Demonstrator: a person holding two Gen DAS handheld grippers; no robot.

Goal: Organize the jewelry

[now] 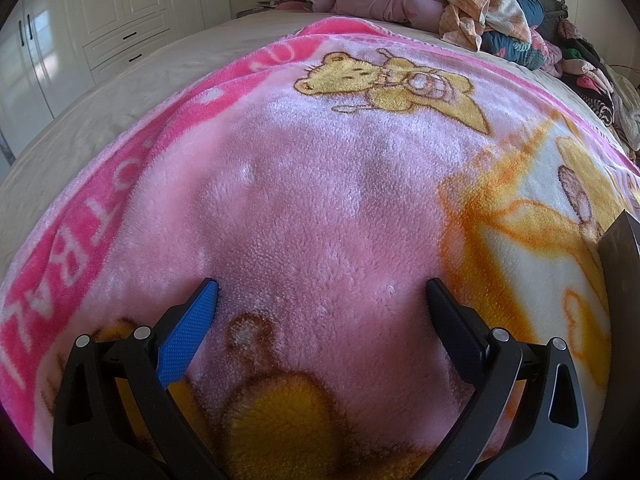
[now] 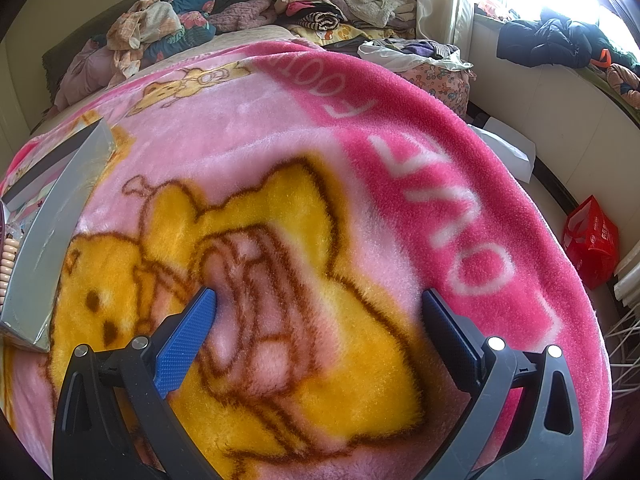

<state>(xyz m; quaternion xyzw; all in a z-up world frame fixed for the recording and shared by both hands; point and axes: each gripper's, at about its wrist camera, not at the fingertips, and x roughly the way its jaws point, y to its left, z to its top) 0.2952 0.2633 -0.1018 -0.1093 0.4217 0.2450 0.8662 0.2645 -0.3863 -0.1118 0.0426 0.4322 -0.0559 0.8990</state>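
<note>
My left gripper [image 1: 322, 286] is open and empty, low over a pink fleece blanket [image 1: 312, 200] with bear pictures. A grey corner of a box [image 1: 622, 248] pokes in at the right edge of the left wrist view. My right gripper [image 2: 320, 298] is open and empty over the same blanket [image 2: 420, 160]. In the right wrist view a silver-grey box [image 2: 52, 236] stands at the left edge, its wall facing me. A beaded bracelet [image 2: 8, 268] shows inside it at the far left, mostly hidden.
Piles of clothes and bedding [image 1: 472, 12] lie at the head of the bed [image 2: 312, 8]. White cupboards [image 1: 120, 12] stand to the left. A red bag [image 2: 592, 240] sits on the floor at the right, near a window with clothes [image 2: 560, 40].
</note>
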